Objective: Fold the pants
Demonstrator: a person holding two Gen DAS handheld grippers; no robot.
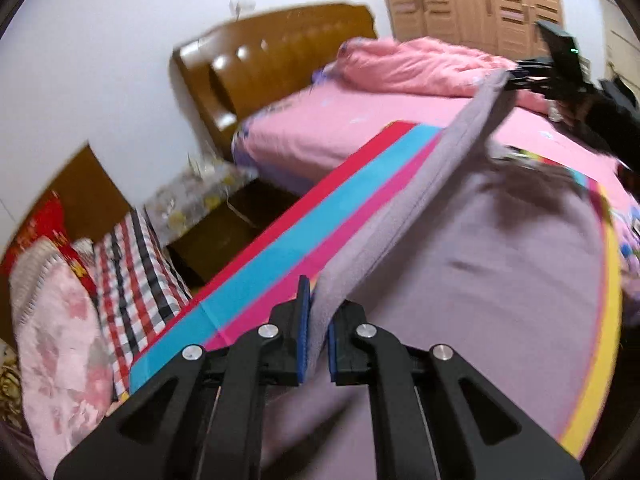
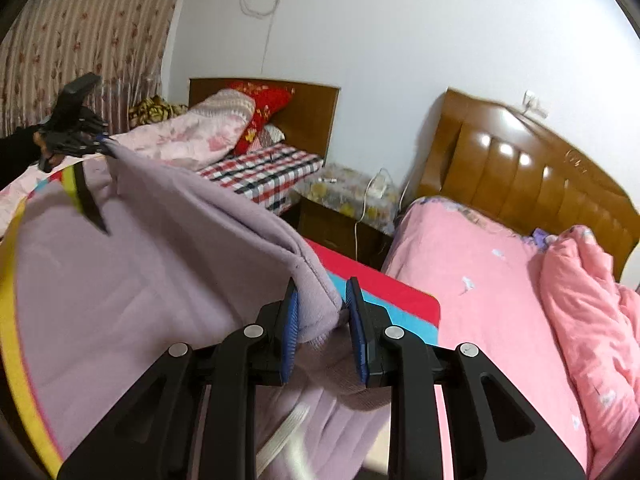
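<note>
Both views are evenly lit by soft indoor light; the source itself is not visible. Bright glare patches sit on the glossy wooden headboard (image 1: 276,60), repeated in the right wrist view (image 2: 516,168). Motion blur smears most of the left wrist view, heaviest on the lilac pants (image 1: 480,264) below and right of the headboard. The right wrist view is sharper, with blur low in the frame. Fisheye distortion bends the white wall (image 2: 400,32) above the headboard, and dark vignetting rings every corner. A dark shadow lies across the pants.
</note>
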